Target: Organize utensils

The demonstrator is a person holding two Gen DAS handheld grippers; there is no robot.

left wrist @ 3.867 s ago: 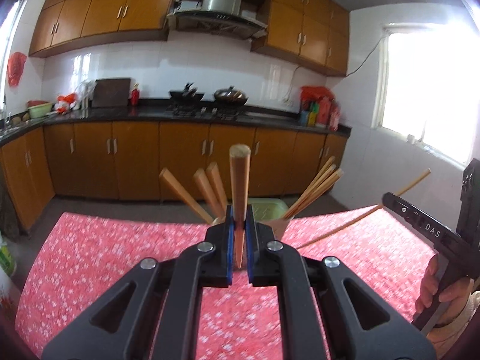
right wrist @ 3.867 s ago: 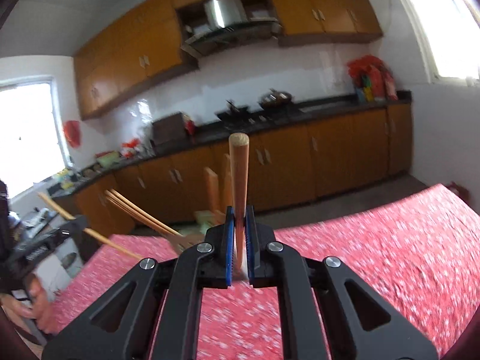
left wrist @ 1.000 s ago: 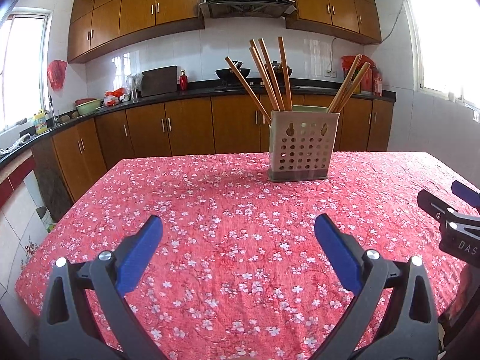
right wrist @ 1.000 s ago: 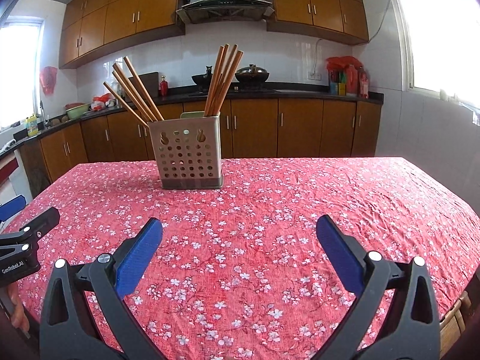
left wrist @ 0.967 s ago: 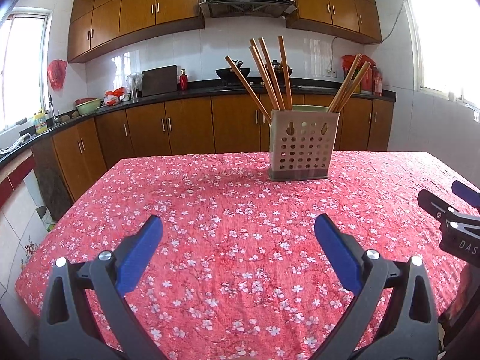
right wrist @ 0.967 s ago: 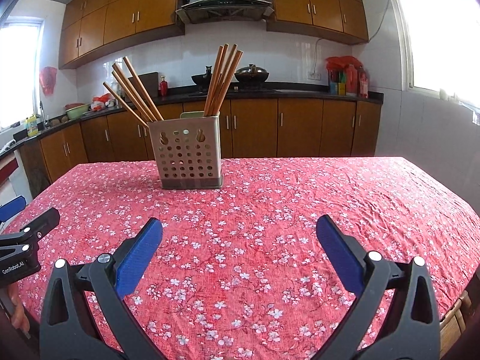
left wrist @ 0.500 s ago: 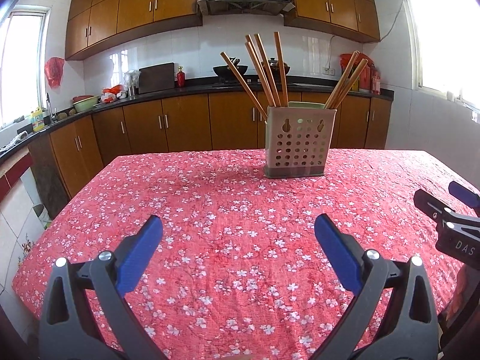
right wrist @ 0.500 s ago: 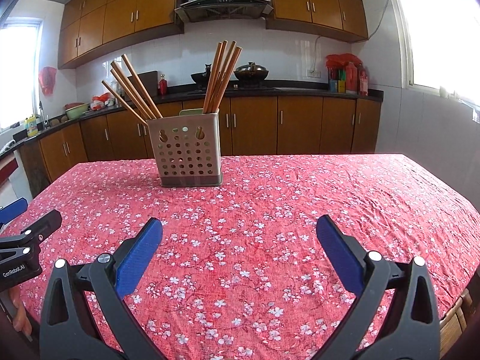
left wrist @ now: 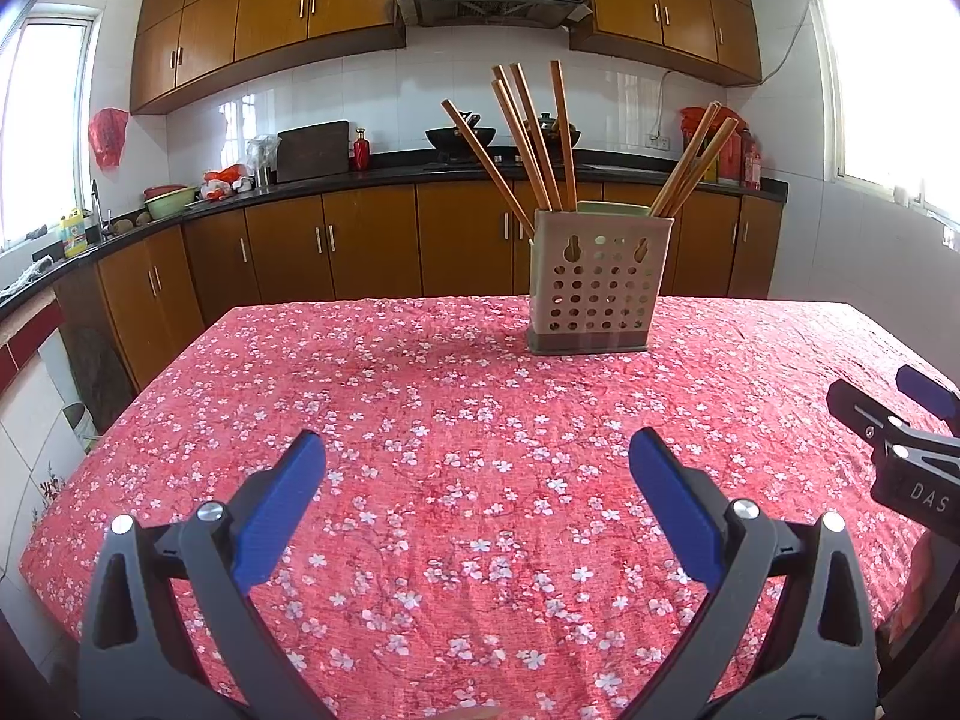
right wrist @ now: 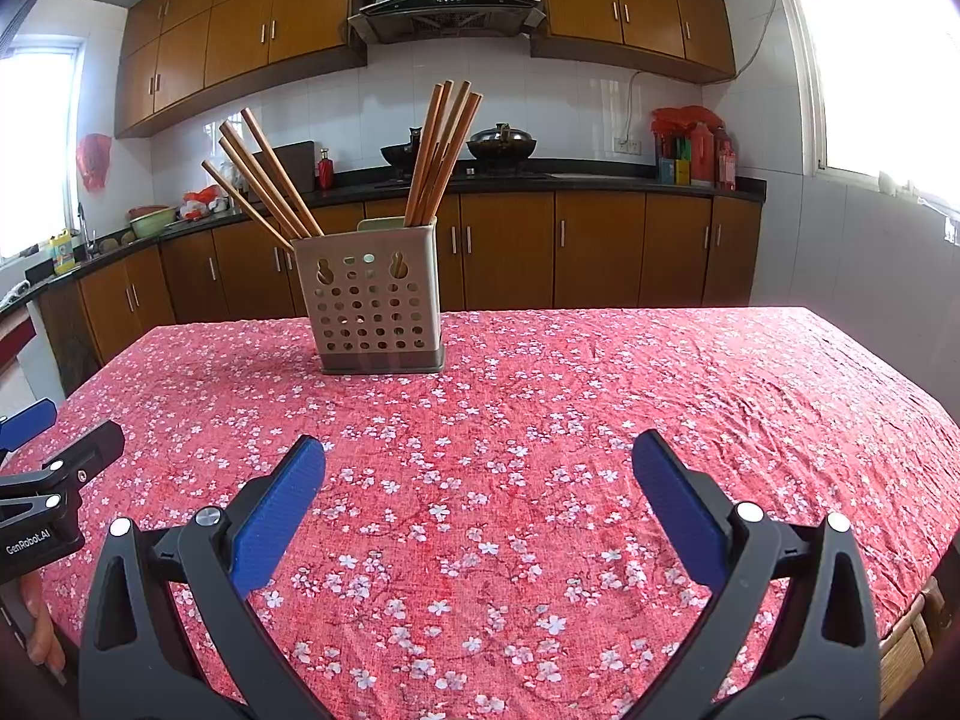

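Observation:
A beige perforated utensil holder (left wrist: 591, 285) stands upright on the red floral tablecloth (left wrist: 456, 438), toward the far side. It also shows in the right wrist view (right wrist: 375, 300). Several wooden chopsticks (left wrist: 528, 138) lean out of its left compartment and several more (left wrist: 693, 165) out of its right one. My left gripper (left wrist: 477, 480) is open and empty, well back from the holder. My right gripper (right wrist: 480, 480) is open and empty too. Each gripper shows at the edge of the other's view.
The table edge drops off at the left (left wrist: 120, 414) and at the right (right wrist: 888, 372). Brown kitchen cabinets (left wrist: 360, 246) and a dark counter run behind the table. A wicker seat corner (right wrist: 912, 642) shows at the lower right.
3.9 s ago each gripper was shut on a chopstick near the holder. Now both are open, empty and drawn back. Over the last second the views have shifted only slightly.

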